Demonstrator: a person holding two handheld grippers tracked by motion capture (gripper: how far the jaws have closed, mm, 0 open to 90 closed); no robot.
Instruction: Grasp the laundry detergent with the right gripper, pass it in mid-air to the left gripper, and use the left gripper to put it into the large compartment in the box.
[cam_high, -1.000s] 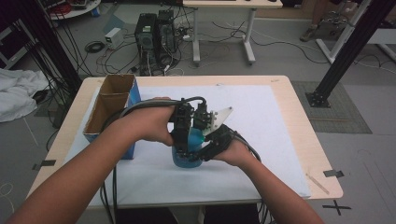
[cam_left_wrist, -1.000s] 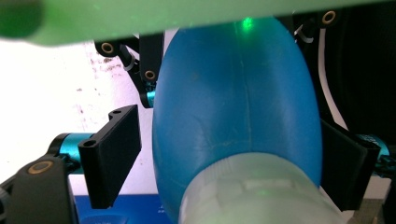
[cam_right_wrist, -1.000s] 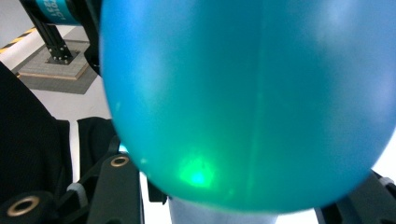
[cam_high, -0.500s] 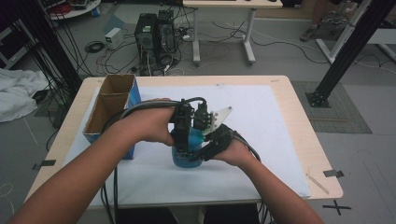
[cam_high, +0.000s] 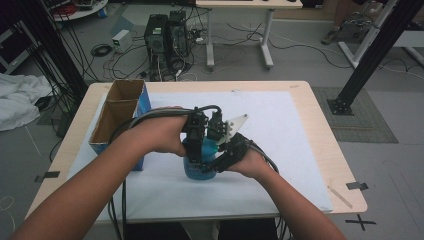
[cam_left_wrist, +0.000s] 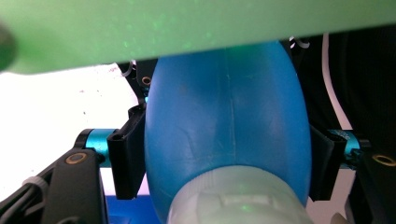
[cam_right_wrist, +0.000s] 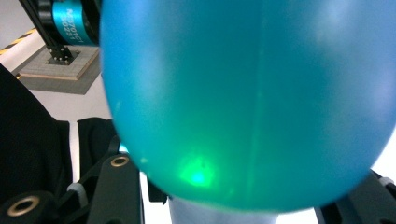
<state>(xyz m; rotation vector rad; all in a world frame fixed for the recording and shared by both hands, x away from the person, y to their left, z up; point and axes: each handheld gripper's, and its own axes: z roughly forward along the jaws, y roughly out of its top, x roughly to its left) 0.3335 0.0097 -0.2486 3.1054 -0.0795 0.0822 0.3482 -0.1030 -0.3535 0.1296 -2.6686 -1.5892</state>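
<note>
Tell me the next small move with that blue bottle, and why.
Probably finish closing the left gripper onto the top of the blue bottle. Its jaws have just been closing, with the bottle's upper part between them. The right gripper already clamps the body, so the bottle is steadied on the white mat.

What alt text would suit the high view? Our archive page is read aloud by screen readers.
Two hand-held grippers meet over a blue bottle standing on a white-covered table: the right gripper clamps its body, and the left gripper, whose jaws have just been closing, reaches down at its top. An open cardboard box stands to the left.
</note>
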